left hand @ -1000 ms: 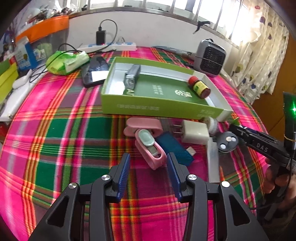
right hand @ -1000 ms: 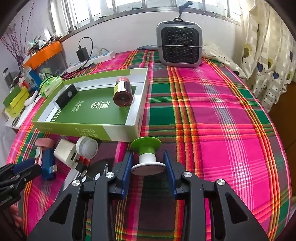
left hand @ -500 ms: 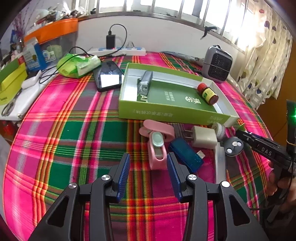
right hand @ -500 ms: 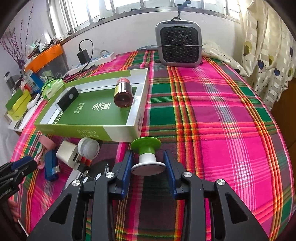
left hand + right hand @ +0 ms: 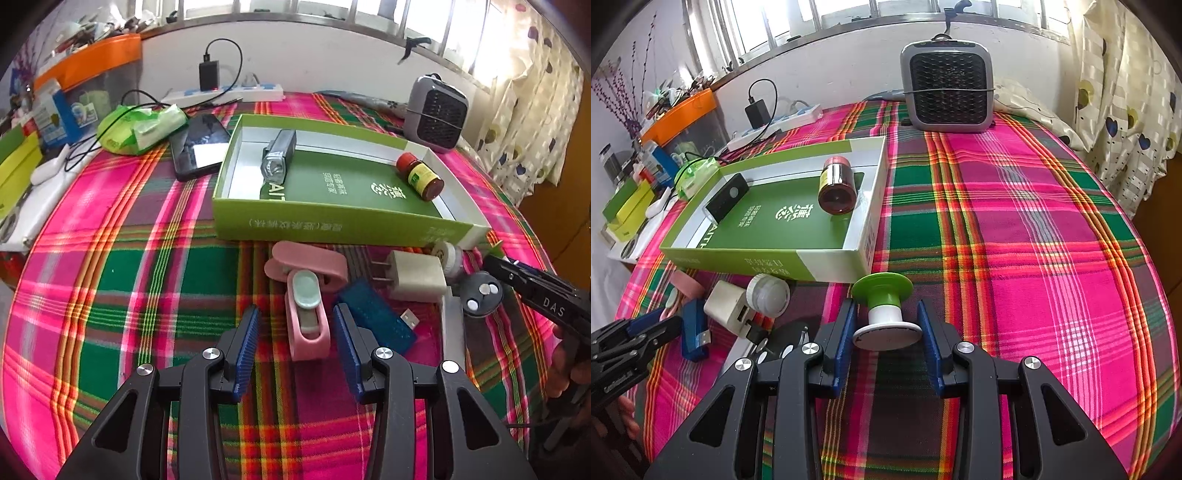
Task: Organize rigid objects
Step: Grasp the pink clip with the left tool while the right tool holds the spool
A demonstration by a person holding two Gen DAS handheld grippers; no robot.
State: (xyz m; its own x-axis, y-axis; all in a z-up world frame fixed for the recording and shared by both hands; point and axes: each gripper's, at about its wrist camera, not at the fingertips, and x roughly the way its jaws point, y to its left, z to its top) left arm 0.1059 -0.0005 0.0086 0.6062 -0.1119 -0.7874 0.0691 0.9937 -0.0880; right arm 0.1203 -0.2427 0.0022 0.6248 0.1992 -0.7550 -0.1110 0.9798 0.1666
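A green box lid (image 5: 325,225) (image 5: 746,260) lies on the plaid cloth and holds a silver-black device (image 5: 279,162) and a red-capped brown bottle (image 5: 421,176) (image 5: 836,188). In front of it lie a pink clip (image 5: 306,325), a blue USB stick (image 5: 380,321), a white charger (image 5: 415,280), a white-capped jar (image 5: 768,295) and a black disc (image 5: 480,297). My left gripper (image 5: 295,343) is open, its fingers on either side of the pink clip's near end. My right gripper (image 5: 886,325) is shut on a green-and-white spool (image 5: 882,306).
A grey heater (image 5: 947,90) stands at the back. A black phone (image 5: 197,146), a green packet (image 5: 142,127), a power strip (image 5: 229,94) and boxes (image 5: 18,162) crowd the far left. A white strip (image 5: 452,332) lies by the disc.
My left gripper has moved forward, so the pink clip's near end now lies between its open fingers. The right gripper has held still with the spool.
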